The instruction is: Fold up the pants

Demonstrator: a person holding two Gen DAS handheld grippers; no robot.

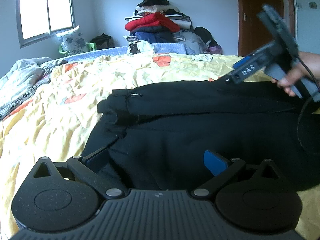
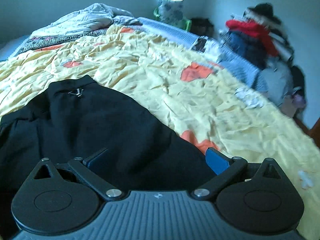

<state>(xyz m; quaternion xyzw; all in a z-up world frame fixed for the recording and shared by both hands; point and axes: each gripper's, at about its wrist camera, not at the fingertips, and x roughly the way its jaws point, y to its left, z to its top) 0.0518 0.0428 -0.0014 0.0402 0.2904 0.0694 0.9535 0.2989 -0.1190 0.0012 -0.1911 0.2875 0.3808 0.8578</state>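
Black pants (image 1: 200,132) lie on the yellow bedspread (image 1: 60,120), doubled lengthwise, with the cuffs and a small zipper toward the left. My left gripper (image 1: 156,158) hovers over the near part of the pants, open, its blue pads wide apart and holding nothing. A hand holds my right gripper (image 1: 236,70) at the far right edge of the pants. In the right wrist view the pants (image 2: 90,124) fill the lower left. There the right gripper (image 2: 157,157) stands open over the pants' edge, with no fabric pinched.
A crumpled quilt (image 1: 22,80) lies at the bed's left end. A pile of clothes (image 1: 156,24) is stacked against the far wall, with a green chair and pillow (image 1: 74,42) under the window. A wooden door (image 1: 260,16) is at the right. The gripper cable (image 1: 302,116) loops over the pants.
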